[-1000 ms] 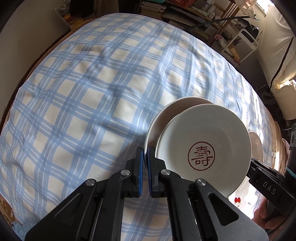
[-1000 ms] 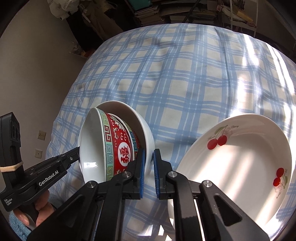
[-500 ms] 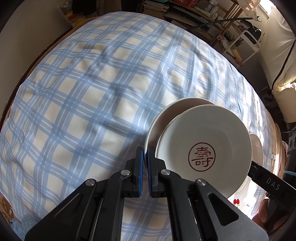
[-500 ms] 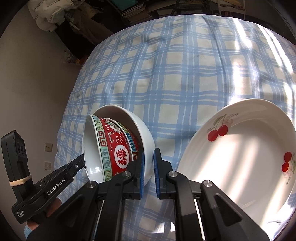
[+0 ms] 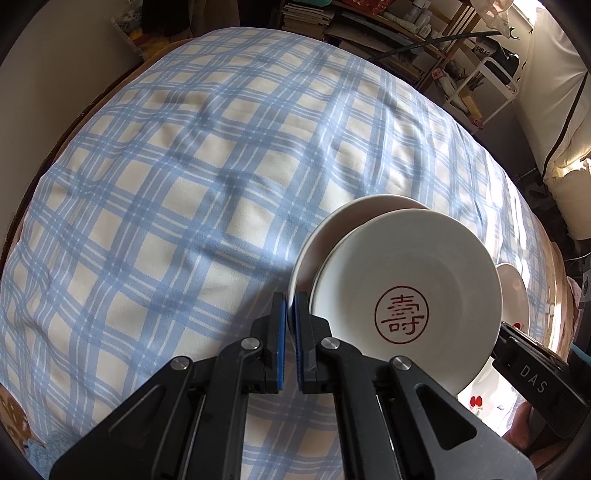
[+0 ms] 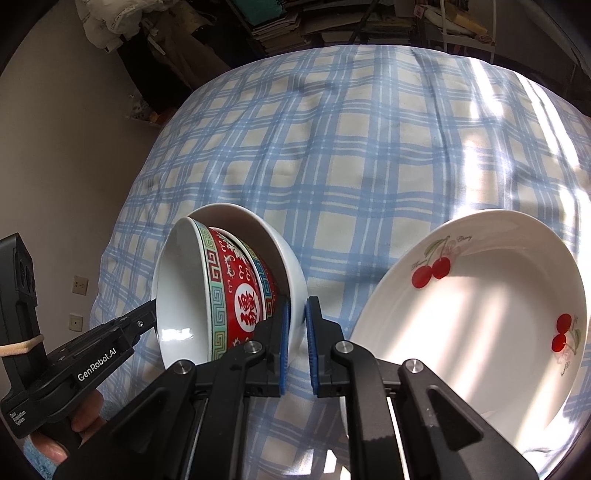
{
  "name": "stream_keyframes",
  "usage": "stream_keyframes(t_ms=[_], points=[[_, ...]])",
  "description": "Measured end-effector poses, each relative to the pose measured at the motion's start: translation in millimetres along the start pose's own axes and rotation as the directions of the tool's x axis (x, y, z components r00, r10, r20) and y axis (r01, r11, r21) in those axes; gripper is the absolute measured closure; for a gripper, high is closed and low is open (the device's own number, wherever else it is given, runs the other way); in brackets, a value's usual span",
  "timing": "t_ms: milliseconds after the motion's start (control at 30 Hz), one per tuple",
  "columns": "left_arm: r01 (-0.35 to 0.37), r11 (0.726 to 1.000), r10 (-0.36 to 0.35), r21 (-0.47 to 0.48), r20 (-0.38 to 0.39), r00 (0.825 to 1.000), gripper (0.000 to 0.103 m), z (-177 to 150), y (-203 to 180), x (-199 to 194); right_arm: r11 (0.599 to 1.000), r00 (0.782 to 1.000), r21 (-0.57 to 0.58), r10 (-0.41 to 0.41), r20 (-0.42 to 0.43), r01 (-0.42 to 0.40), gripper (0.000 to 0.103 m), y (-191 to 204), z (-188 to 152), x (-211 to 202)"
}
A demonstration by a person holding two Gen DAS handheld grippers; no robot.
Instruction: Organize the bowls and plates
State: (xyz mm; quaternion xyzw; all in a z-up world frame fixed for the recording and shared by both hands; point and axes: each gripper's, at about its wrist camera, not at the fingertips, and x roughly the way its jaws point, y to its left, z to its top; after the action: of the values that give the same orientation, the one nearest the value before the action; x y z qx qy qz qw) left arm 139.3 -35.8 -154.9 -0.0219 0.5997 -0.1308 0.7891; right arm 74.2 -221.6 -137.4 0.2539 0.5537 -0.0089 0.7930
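A plain white bowl [image 6: 288,266] lies tipped on its side over the checked tablecloth, with a red patterned bowl [image 6: 236,288] nested inside it. My right gripper [image 6: 298,306] is shut on the white bowl's near rim. In the left wrist view I look into the nested bowl [image 5: 406,280], which has a red character on its white floor. The white bowl [image 5: 317,236] shows behind it. My left gripper [image 5: 290,299] is shut on that bowl's rim at the opposite side. A white plate with cherries [image 6: 480,314] rests on the cloth to the right.
The blue and cream checked tablecloth [image 5: 184,184] stretches away bare toward the far edge. Cluttered shelves [image 5: 369,26] stand beyond the table, and a grey wall [image 6: 55,166] is to the left. A hand [image 6: 85,410] grips the left gripper's handle.
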Motion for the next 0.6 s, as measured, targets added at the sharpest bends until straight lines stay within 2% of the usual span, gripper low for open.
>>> stream_keyframes(t_ms=[300,600], points=[[0.03,1.0,-0.03,0.009,-0.006,1.0,0.1,4,4,2,0.997,0.999,-0.071,-0.041,0.014,0.042,0.092,10,-1,-2],[-0.011,0.998,0.01,0.054,0.023,1.0,0.101,1,-9,-6,0.998,1.0,-0.055,-0.03,0.0,0.03,0.091,6,-3,-6]])
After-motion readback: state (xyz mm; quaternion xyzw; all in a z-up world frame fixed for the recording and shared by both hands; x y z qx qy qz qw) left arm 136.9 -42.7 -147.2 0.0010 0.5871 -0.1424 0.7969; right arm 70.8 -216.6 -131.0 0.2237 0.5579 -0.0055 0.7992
